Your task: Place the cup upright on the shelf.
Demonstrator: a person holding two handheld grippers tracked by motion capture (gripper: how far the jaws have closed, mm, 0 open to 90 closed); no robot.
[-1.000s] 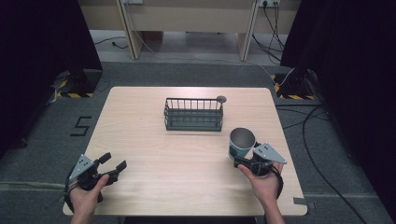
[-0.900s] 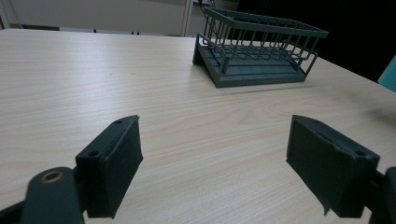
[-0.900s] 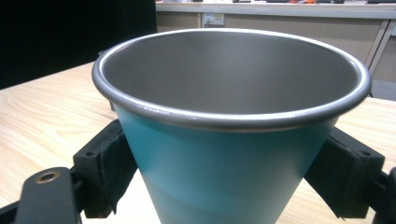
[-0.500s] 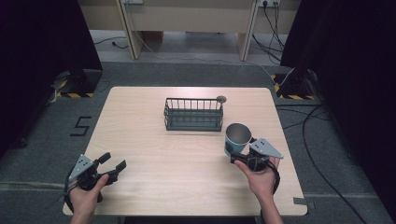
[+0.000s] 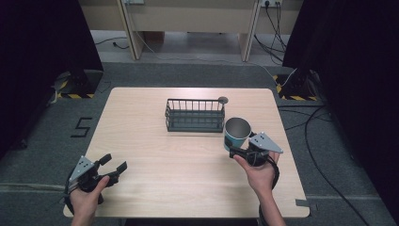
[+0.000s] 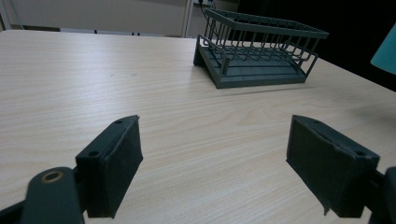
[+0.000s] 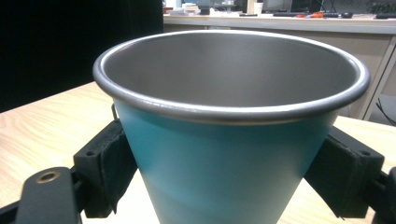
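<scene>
A teal metal cup (image 5: 237, 133) with a bare steel inside is held upright just right of the near right corner of the dark wire basket (image 5: 195, 115). My right gripper (image 5: 235, 147) is shut on the cup. In the right gripper view the black pads (image 7: 109, 172) press both sides of the cup (image 7: 233, 154). My left gripper (image 5: 114, 162) rests open near the table's front left corner with nothing between its jaws. In the left gripper view the left gripper (image 6: 215, 163) faces the basket (image 6: 261, 56), and a teal edge of the cup (image 6: 385, 53) shows at the right.
The light wooden table (image 5: 141, 136) carries the empty basket in its far middle. A small dark round disc (image 5: 223, 100) lies by the basket's far right corner. Cables (image 5: 320, 141) run over the grey floor to the right of the table.
My right gripper has carried the cup away from the person and a little left, closer to the basket. The left gripper has stayed where it was.
</scene>
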